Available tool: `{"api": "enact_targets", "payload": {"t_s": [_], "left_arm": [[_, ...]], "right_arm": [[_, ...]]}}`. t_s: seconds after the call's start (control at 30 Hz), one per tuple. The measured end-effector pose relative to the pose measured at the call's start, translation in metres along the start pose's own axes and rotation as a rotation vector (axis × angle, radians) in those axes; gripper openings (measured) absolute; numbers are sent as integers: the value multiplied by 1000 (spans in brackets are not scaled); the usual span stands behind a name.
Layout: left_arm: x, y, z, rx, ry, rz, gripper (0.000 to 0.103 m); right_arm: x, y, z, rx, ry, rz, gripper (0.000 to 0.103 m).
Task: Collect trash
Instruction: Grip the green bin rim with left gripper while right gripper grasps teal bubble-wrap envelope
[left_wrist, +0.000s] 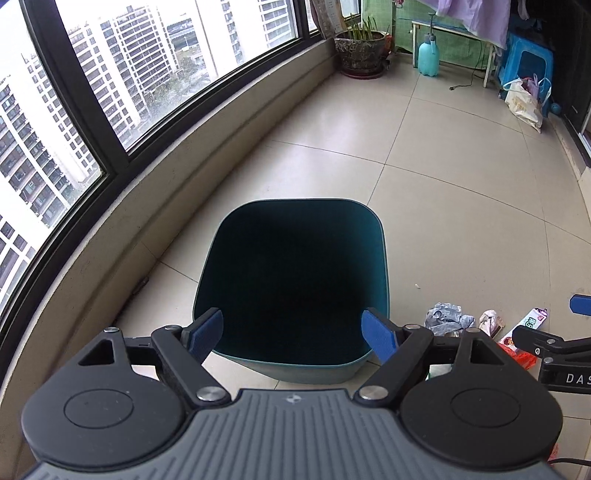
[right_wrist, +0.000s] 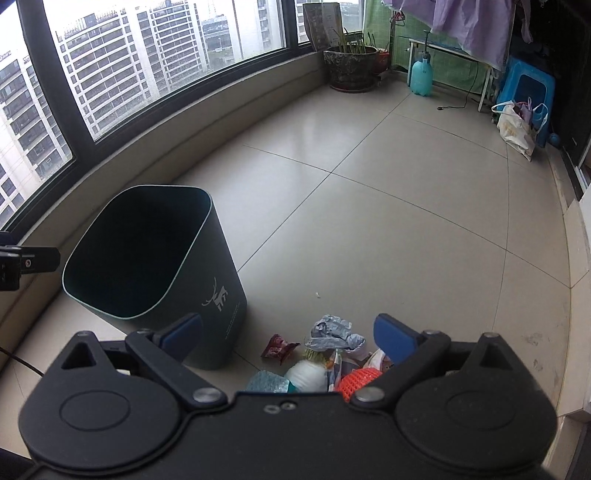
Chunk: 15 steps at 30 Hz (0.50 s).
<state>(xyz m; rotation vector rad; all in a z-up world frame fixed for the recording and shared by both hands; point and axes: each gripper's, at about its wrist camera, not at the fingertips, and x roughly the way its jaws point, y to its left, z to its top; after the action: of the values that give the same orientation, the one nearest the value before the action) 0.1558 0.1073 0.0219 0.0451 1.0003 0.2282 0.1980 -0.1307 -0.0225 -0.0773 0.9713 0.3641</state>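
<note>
Trash pile (right_wrist: 325, 354) below right jaws

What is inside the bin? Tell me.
Nothing shows inside the bin: only dark teal walls. Its bottom is in shadow, so small scraps cannot be ruled out. The trash pile lies on the floor beside it.

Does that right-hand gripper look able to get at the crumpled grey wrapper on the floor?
Probably yes. The right gripper has its jaws open and empty, and the crumpled grey wrapper lies on top of the trash pile just ahead of them, uncovered. The bin stands off to the left, out of the way.
</note>
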Motion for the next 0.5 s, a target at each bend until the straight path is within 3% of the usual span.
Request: {"api": "enact_targets", "payload": {"t_s": [0.2,0.33,0.5], "left_arm": [[76,57,18,-140,98,26,82],[118,102,23,-253,155,57,82],[150,117,15,-310,216,65,81]], "right_arm": [[82,6,-4,-48,132,32,93],[114,-1,-11,-17,217,64,93],[143,-6,-30,1,302,54,92]]}}
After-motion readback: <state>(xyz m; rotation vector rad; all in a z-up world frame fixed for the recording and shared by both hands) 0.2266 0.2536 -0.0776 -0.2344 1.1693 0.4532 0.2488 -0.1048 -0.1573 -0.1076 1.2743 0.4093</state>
